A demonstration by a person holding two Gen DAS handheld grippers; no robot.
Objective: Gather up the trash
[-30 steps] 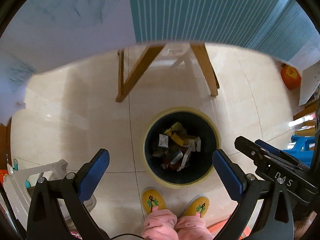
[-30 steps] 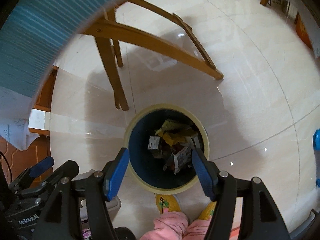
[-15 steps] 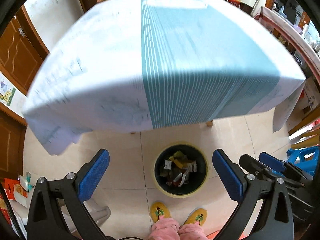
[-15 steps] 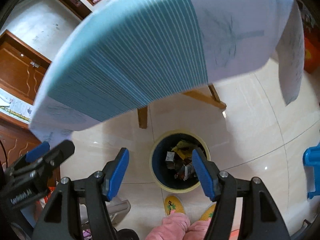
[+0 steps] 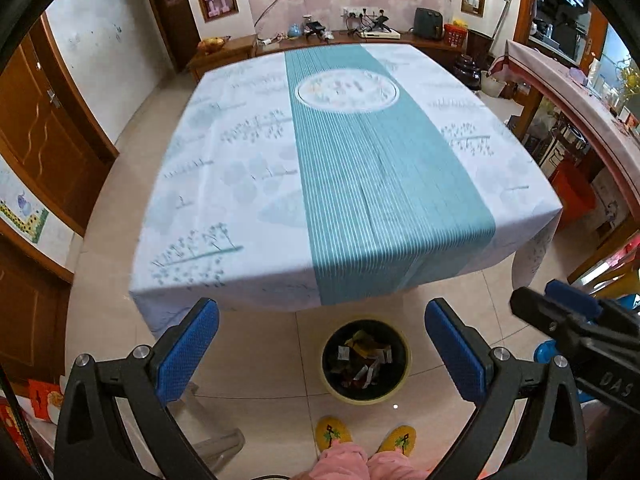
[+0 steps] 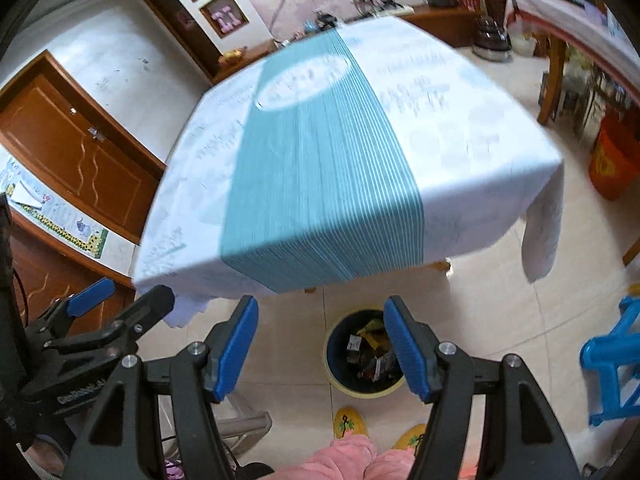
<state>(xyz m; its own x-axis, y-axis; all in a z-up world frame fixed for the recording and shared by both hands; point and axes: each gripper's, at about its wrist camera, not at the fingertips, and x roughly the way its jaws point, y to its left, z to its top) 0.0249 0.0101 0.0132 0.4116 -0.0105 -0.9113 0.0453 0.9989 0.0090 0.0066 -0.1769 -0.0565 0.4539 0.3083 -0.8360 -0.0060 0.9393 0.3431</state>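
A round dark bin with a yellow rim [image 5: 405,376] stands on the floor below the table's near edge, holding several crumpled wrappers [image 5: 362,360]. It also shows in the right wrist view [image 6: 340,380]. My left gripper [image 5: 320,344] is open and empty, high above the floor. My right gripper [image 6: 320,340] is open and empty too, beside the left one. A table with a white and teal striped cloth [image 5: 340,168] fills the middle; I see no trash on the cloth.
The person's yellow slippers [image 5: 332,430] stand just behind the bin. A blue plastic stool [image 6: 612,364] is at the right, an orange bucket [image 6: 612,160] farther back. Wooden doors [image 5: 36,132] line the left wall, a sideboard [image 5: 360,36] the back.
Both grippers have risen from just above the bin to above table height. The view swung up from the floor to the whole tabletop. Both stayed open.
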